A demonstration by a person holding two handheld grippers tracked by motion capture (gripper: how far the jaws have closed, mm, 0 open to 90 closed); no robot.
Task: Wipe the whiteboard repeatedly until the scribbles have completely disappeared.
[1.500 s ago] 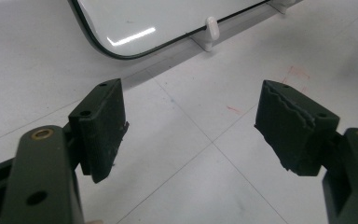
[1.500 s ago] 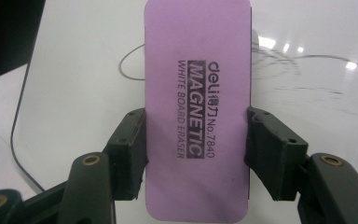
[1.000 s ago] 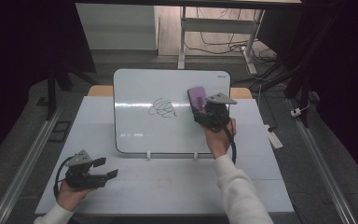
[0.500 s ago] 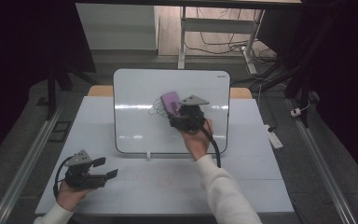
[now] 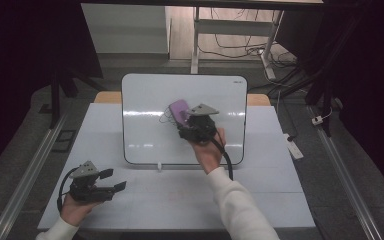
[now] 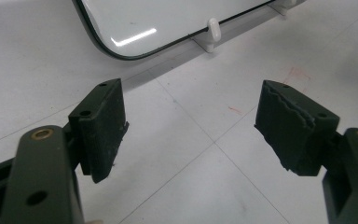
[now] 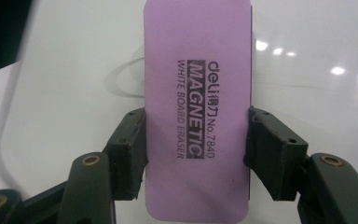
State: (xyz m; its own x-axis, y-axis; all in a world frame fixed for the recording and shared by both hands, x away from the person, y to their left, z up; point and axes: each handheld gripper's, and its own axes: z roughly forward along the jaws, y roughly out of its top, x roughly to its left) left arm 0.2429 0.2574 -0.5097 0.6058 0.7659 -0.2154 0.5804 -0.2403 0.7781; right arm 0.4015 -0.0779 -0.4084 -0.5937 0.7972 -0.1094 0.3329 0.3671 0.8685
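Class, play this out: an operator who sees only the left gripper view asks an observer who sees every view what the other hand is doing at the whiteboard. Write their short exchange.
Operator: I see open jaws over the table and the board's lower edge. What does the right gripper hold?
Observer: The right gripper is shut on a purple eraser, gripped by its long sides.
Operator: Where is it on the whiteboard?
Observer: Near the middle of the whiteboard, over a dark scribble.
Operator: Any print on the eraser?
Observer: Yes, "MAGNETIC WHITE BOARD ERASER" on its back.
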